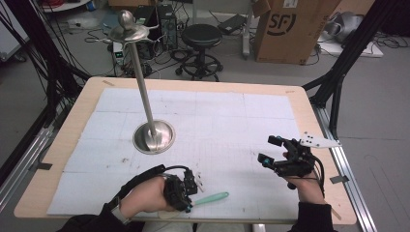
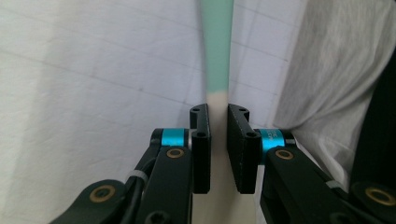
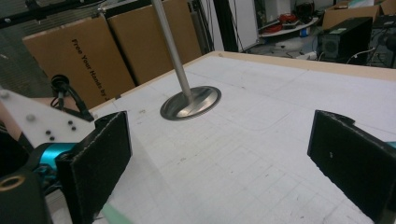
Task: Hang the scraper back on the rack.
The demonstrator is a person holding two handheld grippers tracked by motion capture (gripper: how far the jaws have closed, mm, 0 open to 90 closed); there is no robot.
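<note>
I see one green-handled utensil [image 1: 212, 197] and one metal stand [image 1: 153, 137] on the surface [image 1: 309, 111]. The utensil lies flat at the near edge, long axis running left to right, green end pointing right. My left tongs [image 1: 189, 205] are clamped on its pale end; my right tongs [image 1: 269, 150] hang apart, holding nothing.

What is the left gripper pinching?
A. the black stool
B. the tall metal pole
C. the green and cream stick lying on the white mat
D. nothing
C: in the left gripper view the left gripper's jaws close on the cream end of the green and cream stick, which lies on the white mat.
</note>
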